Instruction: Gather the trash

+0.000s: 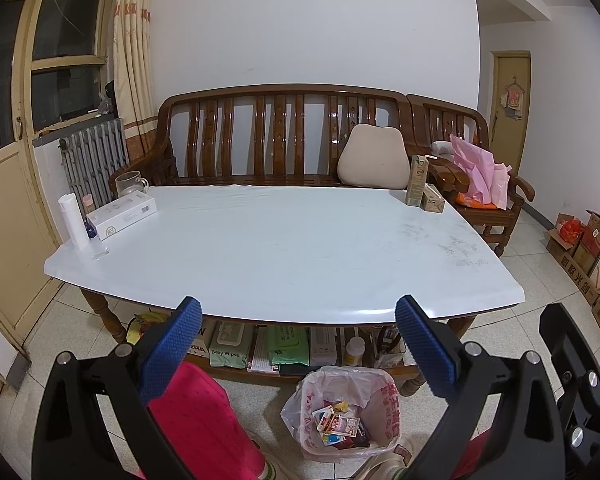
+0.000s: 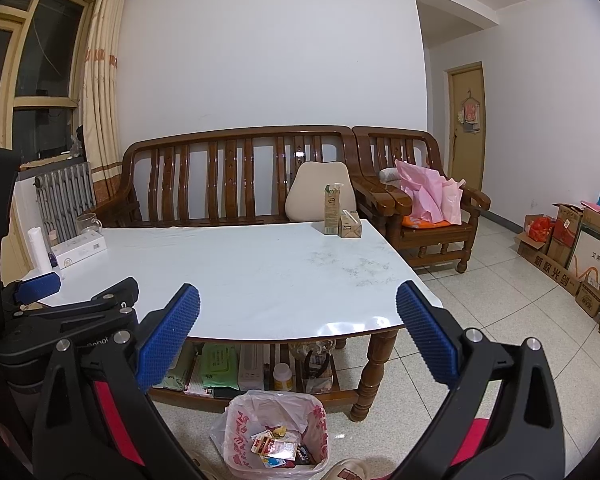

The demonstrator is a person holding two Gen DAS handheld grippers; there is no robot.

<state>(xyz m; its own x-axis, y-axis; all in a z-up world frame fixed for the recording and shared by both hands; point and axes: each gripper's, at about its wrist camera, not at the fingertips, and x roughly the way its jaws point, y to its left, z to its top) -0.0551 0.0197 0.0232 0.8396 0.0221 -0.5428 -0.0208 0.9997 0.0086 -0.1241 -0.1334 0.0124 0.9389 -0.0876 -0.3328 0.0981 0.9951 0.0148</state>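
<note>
A small bin lined with a white plastic bag (image 1: 342, 412) (image 2: 274, 436) stands on the floor in front of the white table (image 1: 284, 248) (image 2: 260, 276); wrappers and packets lie inside it. My left gripper (image 1: 298, 346) is open, held above the bin at the table's near edge, nothing between its blue pads. My right gripper (image 2: 298, 344) is open too and empty. A green drink carton (image 1: 417, 180) (image 2: 332, 210) and a small box (image 1: 434, 199) (image 2: 350, 225) stand at the table's far right corner.
At the table's left end are a white box (image 1: 122, 214) (image 2: 80, 250), a white tube (image 1: 73, 220), and a glass mug (image 1: 130, 184). Wipes packs and bottles fill the shelf under the table (image 1: 276, 346). A wooden bench (image 1: 284, 136), chair with pink bags (image 1: 482, 172) and cardboard boxes (image 2: 572, 256) surround it.
</note>
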